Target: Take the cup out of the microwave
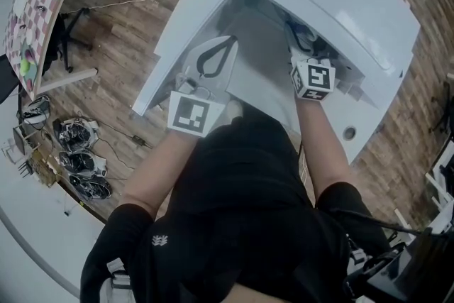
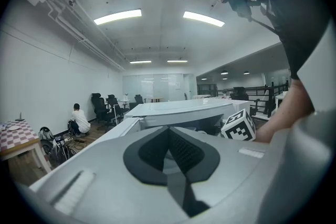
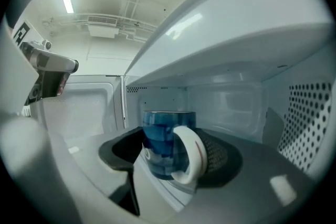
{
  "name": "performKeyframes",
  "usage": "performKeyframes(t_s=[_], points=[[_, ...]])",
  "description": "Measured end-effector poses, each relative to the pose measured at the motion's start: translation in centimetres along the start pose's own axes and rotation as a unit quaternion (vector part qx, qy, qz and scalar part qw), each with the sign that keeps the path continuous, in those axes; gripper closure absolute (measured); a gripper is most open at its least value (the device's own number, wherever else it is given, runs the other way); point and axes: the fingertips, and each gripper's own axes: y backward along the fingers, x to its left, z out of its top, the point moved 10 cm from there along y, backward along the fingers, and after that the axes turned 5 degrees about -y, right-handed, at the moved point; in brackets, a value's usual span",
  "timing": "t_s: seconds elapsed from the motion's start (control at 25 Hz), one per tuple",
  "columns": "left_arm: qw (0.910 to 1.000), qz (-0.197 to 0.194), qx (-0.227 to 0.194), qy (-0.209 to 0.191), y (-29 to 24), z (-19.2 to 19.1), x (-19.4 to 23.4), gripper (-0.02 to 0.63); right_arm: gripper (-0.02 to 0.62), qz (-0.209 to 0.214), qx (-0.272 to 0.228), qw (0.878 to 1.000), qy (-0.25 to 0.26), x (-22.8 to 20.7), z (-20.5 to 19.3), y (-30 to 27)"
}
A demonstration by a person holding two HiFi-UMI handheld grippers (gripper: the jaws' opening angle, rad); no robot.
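Clamped with the right claw (image 3: 173,139) on the cup (image 3: 160,147), pads against its two flanks, deep inside the microwave (image 3: 252,44), about mid-cavity and just short of the back wall (image 3: 226,107). Upright, blue-glazed, with a white handle (image 3: 193,157) turned towards the camera and a touch right, sitting in front of the right pad. Cannot tell whether resting on the cavity floor or just off it.

Looks like ceramic, so probably stiff, fairly heavy for its size, slick under the glaze and breakable on a hard knock. Best taken right where taken now: low across the body, clear of the handle, no squeezing the loop itself. Worth keeping upright too, with the contents out of sight.

Over to the left claw (image 2: 170,136): pressed together, nothing between the pads, parked outside the cavity beside the open door (image 1: 177,46), with the right claw's marker cube (image 2: 239,126) just alongside.

Now the room for moving. Low ceiling right overhead, perforated side wall (image 3: 310,113) close on the right, door frame on the left. Little height to spare, more width than height. Straight back and level looks the safe line, then out over the front lip. Mind the rim under that ceiling edge, and the handle against the right pad.
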Motion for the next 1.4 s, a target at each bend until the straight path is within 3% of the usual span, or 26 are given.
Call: performKeyframes(t_s=[0.92, 1.4], points=[[0.9997, -0.01, -0.024, -0.003, 5.6, 1.6, -2.1, 0.6, 0.279, -0.01, -0.023, 1.0, -0.005, 4.3, 0.5, 7.9], [0.9988, -0.017, -0.043, -0.013, 7.9, 3.3, -2.6, 0.6, 0.279, -0.017, -0.053, 0.998, -0.004, 5.9, 2.7, 11.7]])
